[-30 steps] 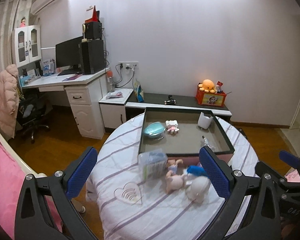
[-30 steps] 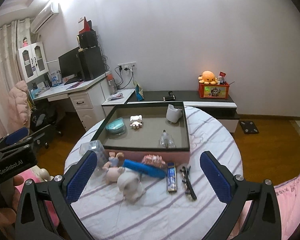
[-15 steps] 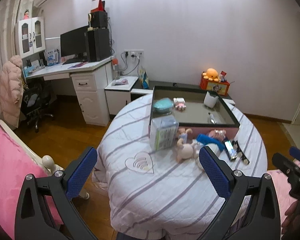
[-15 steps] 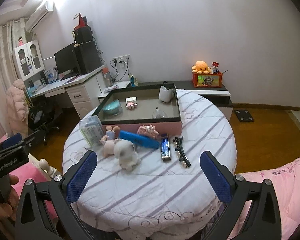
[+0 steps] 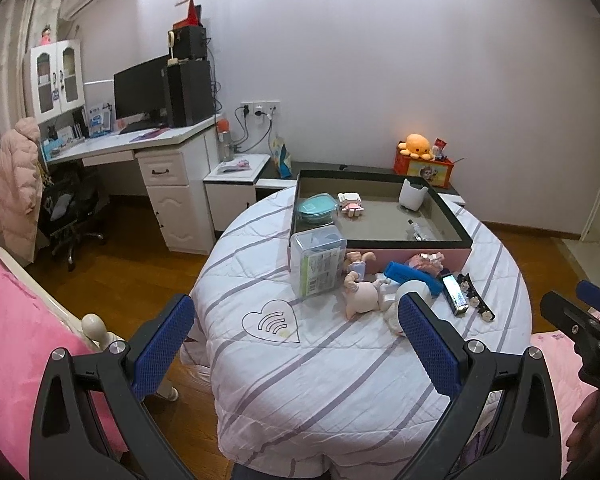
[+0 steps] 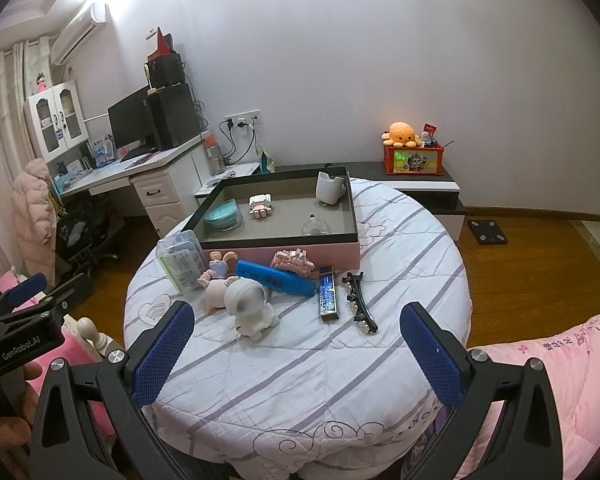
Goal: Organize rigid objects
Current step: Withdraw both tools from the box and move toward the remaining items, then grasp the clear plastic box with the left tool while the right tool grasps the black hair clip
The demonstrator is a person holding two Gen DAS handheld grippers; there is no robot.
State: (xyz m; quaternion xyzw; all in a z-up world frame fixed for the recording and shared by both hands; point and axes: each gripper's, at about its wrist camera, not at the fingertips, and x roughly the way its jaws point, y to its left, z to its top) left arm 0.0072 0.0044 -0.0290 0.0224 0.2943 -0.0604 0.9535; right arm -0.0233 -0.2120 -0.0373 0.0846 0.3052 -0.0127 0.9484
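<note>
Two grippers: we see both held back from the round table [image 6: 340, 380], above its near edge, neither touching anything.
Left gripper [image 5: 296, 344]: jaws spread wide, nothing between the blue pads; its right pad overlaps the white figure in our view, but we cannot tell any contact.
Right gripper [image 6: 296, 352]: jaws equally wide apart, empty, with bare striped cloth between the pads.
Tray [image 6: 350, 216]: a shallow pink-sided box with a dark rim, sitting at the far edge of the table.
Inside the tray: we count a teal lidded bowl [image 6: 223, 214] at the left wall, a small pink block figure [image 6: 261, 206] toward the middle, a white cup [image 6: 327, 188] in the far right corner, and a small clear bottle [image 6: 315, 226] near the front wall.
Clear plastic box [image 6: 182, 260]: upright just outside the tray's near left corner.
Doll [image 6: 216, 280]: lying just in front of the tray, beside the clear box.
White figure [image 6: 249, 310]: standing near the table's middle, touching the doll.
Blue case [image 6: 275, 278]: lying slanted before the tray's front wall, behind the white figure.
Pink block model [image 6: 293, 261]: against the tray's front wall.
Harmonica [image 6: 327, 292]: lying lengthwise right of the blue case.
Black hair clip [image 6: 358, 306]: just right of the harmonica, apart from it.
</note>
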